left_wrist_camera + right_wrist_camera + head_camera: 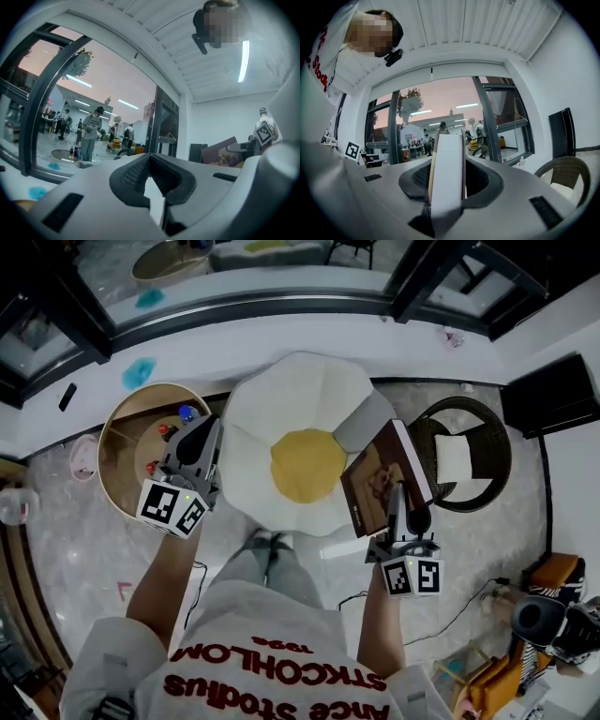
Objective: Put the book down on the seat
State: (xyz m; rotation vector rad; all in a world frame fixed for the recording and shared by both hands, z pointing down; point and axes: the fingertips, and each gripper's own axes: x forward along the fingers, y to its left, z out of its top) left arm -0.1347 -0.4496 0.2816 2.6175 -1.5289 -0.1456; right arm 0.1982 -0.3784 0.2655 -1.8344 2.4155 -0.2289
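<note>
A brown-covered book (380, 474) is held upright and tilted over the right edge of the seat (281, 399), a white egg-shaped cushion with a yellow centre (307, 465). My right gripper (405, 507) is shut on the book's lower edge. In the right gripper view the book's white page edge (447, 173) stands between the pads of the right gripper (447, 161). My left gripper (208, 432) hovers at the seat's left edge, shut and holding nothing. In the left gripper view the left gripper (150, 159) shows its tips together, and the book (220, 152) is visible at the far right.
A round wooden tub (117, 460) with small items stands left of the seat. On the right is a dark wicker chair (487, 442) with a white cushion. A low white window ledge (281, 329) runs behind. Cables (459, 615) and orange gear (553, 573) lie at the lower right.
</note>
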